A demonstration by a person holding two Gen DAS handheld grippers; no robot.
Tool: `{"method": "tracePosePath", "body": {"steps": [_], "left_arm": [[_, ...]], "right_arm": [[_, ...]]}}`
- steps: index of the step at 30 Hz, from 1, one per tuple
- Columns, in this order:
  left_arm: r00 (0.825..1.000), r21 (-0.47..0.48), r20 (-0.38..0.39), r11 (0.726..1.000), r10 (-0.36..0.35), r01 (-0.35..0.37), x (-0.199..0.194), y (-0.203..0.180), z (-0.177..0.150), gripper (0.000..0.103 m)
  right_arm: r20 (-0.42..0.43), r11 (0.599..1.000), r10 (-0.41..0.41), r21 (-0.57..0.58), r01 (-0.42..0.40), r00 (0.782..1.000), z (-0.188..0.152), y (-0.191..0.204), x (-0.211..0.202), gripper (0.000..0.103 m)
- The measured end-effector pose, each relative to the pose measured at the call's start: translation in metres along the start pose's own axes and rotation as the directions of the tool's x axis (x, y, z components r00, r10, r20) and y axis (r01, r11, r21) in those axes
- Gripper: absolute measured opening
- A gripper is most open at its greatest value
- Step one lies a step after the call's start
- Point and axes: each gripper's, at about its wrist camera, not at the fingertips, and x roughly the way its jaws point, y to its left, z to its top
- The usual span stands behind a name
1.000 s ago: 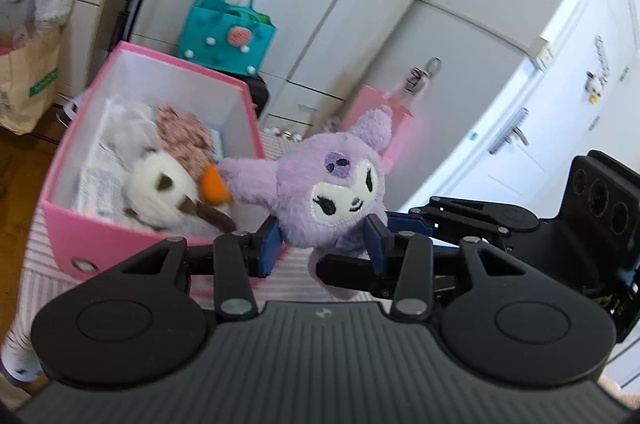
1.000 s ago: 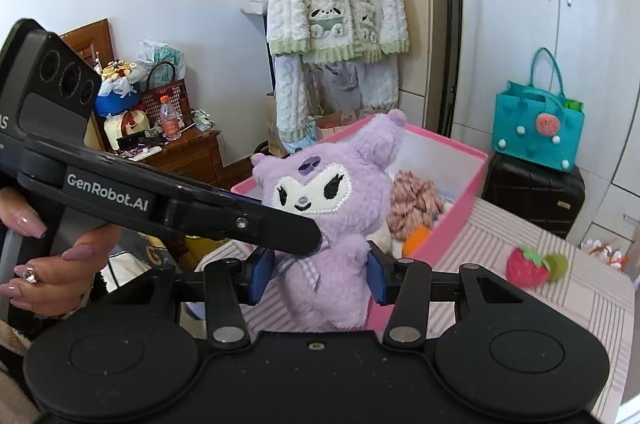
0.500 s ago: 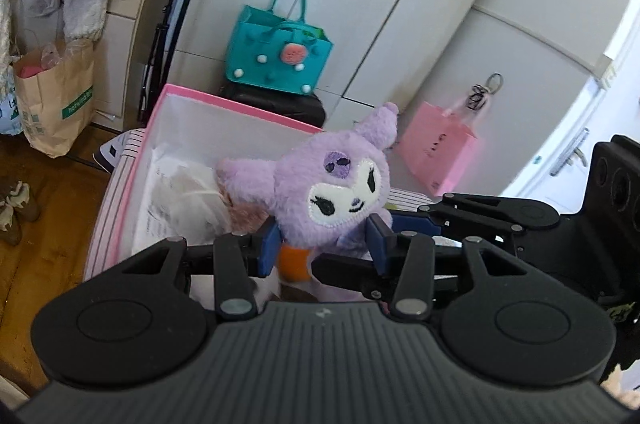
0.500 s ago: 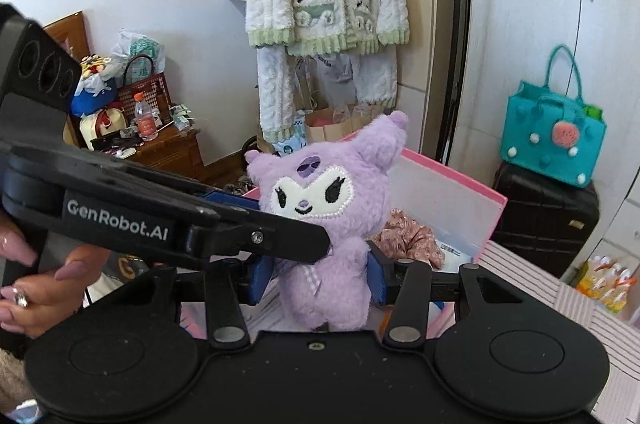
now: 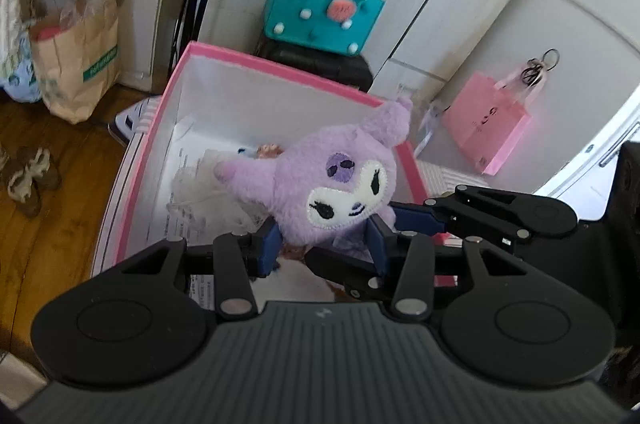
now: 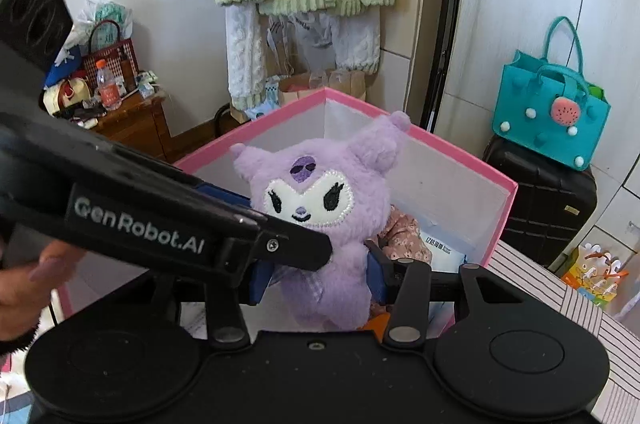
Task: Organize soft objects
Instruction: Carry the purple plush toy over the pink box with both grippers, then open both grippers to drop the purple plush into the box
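Both grippers are tilting downward over the pink box, meeting on one purple plush from different sides.

Left gripper: blue pads are pressing the plush's lower body from 9 and 3 o'clock, fingers narrow, gripping it.

Right gripper: its pads are clamping the plush's torso, also narrow; the left gripper's black finger is crossing in from 9 o'clock against the plush's side. A person's hand is showing at 8 o'clock.

The plush is hanging upright above the box's open top; the teal bag is sitting at 2 o'clock.
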Motion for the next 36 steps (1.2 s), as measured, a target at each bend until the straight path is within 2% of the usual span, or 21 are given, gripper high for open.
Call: {"method": "tracePosePath", "body": {"steps": [5,11,14,25,36], "left_arm": [[0.999,0.008,-0.038,1.000,0.015,-0.015,0.010,-0.003,0.000,0.044],[0.995,0.031,0.049,0.996,0.086,-0.088,-0.003,-0.006,-0.003,0.043],[0.992,0.053,0.074,0.993,0.101,-0.106,-0.015,-0.006,-0.004,0.044],[0.985,0.174,0.078,0.971,0.155,-0.166,-0.054,-0.027,-0.020,0.048],[0.988,0.287,0.102,0.947,0.119,-0.144,-0.107,-0.065,-0.046,0.057]], "right_arm": [[-0.037,0.997,-0.071,-0.035,0.070,0.997,0.001,0.002,0.011,0.055],[-0.015,0.992,-0.125,-0.024,0.125,0.992,-0.004,-0.002,0.004,0.057],[0.001,0.993,-0.115,-0.015,0.115,0.993,-0.008,-0.004,-0.007,0.057],[0.042,1.000,-0.015,0.027,0.014,0.999,-0.025,0.006,-0.071,0.057],[0.081,0.999,0.028,0.013,-0.029,0.996,-0.038,0.026,-0.136,0.060]]}}
